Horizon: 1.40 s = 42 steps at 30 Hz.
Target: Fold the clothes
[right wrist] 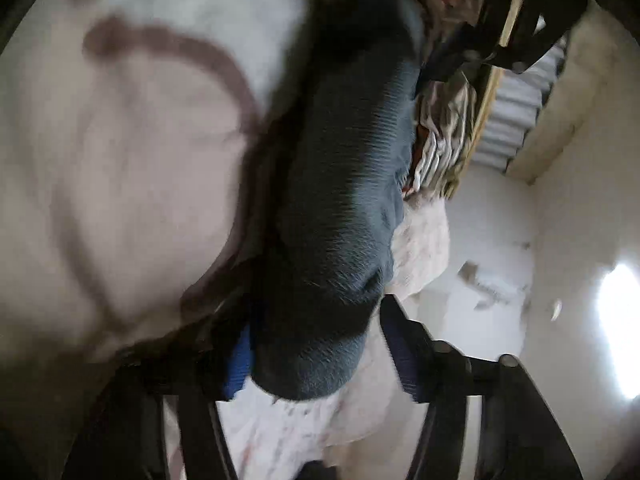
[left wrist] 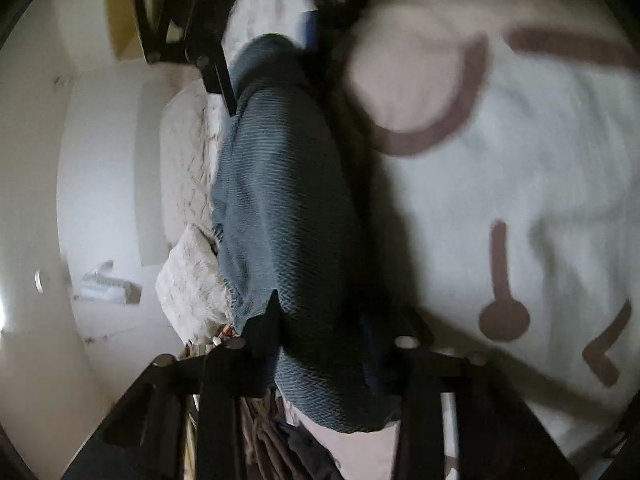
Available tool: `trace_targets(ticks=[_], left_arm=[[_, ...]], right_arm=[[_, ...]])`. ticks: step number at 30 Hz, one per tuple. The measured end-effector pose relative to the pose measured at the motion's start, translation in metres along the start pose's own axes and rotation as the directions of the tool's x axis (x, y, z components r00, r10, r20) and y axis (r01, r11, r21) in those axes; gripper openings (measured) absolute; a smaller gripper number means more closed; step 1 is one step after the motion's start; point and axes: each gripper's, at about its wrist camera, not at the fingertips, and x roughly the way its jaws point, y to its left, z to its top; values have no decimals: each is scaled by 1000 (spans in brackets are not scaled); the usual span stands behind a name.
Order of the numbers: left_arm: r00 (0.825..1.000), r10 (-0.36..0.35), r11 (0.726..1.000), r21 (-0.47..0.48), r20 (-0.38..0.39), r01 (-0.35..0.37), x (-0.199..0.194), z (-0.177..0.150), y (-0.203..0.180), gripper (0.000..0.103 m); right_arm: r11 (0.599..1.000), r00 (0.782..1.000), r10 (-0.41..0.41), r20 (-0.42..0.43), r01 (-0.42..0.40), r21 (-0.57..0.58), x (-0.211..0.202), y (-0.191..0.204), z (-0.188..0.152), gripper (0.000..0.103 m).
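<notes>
A grey-blue knitted garment [left wrist: 280, 200] is bunched into a long roll and stretches between my two grippers. In the left wrist view its near end sits between the black fingers of my left gripper [left wrist: 336, 324], which is shut on it. My right gripper [left wrist: 188, 40] shows at the far end of the roll, top left. In the right wrist view the same garment [right wrist: 340, 200] fills the gap between the blue pads [right wrist: 240, 356] of my right gripper [right wrist: 320, 344], which press on it. The left gripper [right wrist: 500, 20] appears at the top right there.
A cream sheet with brown line patterns [left wrist: 520, 180] lies under the roll and fills one side of both views [right wrist: 120, 160]. A white fluffy cloth [left wrist: 192, 292] and a heap of mixed clothes [right wrist: 444, 140] lie beside it. Pale walls [left wrist: 100, 160] stand behind.
</notes>
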Motion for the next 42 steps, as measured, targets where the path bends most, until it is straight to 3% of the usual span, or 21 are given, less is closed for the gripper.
trace_targets(ticks=[2,4,14,15,16,17,18,20,22,23,24,25,26,27,33,37,42], left_arm=[[999,31,998,59,21,-32,0,-5,-8,29],[999,28,998,58,21,-29,1,-11,-10,28],[1000,-8,1000,20,4,8,7,-18,-8,28],[1000,-16,1000,19,1,16,8,-18,-7,27],[1000,-16,1000,20,2,16,7,-17,-7,27],[1000,-15,1000,24,3,15,6,-17,-7,27],[1000,-14,1000,26,0,14,5,-16,-7,27],[1000,-3,1000,30,-3,3,4,-15,-5,29],[1000,8,999,33,-2,-7,1,-15,-5,37],[1000,13,999,37,-3,-13,-1,-15,-7,40],[1000,21,999,44,-1,-21,-3,-15,-9,46],[1000,29,998,52,0,-29,-5,-15,-12,48],[999,37,998,60,2,-37,-4,-15,-12,49],[999,43,997,68,3,-43,-3,-14,-13,51],[999,54,995,85,-7,-53,3,-9,-18,54],[997,77,993,96,-6,-76,5,-5,-23,54],[997,77,995,65,9,-77,12,-7,-19,54]], right_arm=[[999,1000,9,6,-9,-36,4,2,-5,41],[999,1000,17,13,-16,-47,6,1,-13,30],[997,995,55,-81,-60,-54,11,4,-42,20],[994,987,88,-135,-96,-52,19,7,-49,6],[990,974,121,-190,-132,-47,26,11,-56,0],[984,955,167,-244,-176,-17,34,14,-68,0],[982,951,177,-254,-186,-14,35,17,-79,0],[989,965,141,-222,-146,-7,27,13,-91,0],[994,976,104,-190,-105,2,19,10,-101,1],[996,983,93,-157,-89,32,12,3,-98,4],[995,989,81,-124,-74,62,5,-4,-95,27],[995,994,69,-89,-61,84,-2,-9,-91,85],[994,998,41,-45,-36,99,-11,-14,-85,102],[993,1000,14,-2,-13,114,-20,-19,-79,103],[988,996,52,79,-63,143,-38,-47,-24,103],[997,994,51,98,-56,58,-34,-24,7,99],[998,994,54,94,-58,33,-24,-13,12,97]])
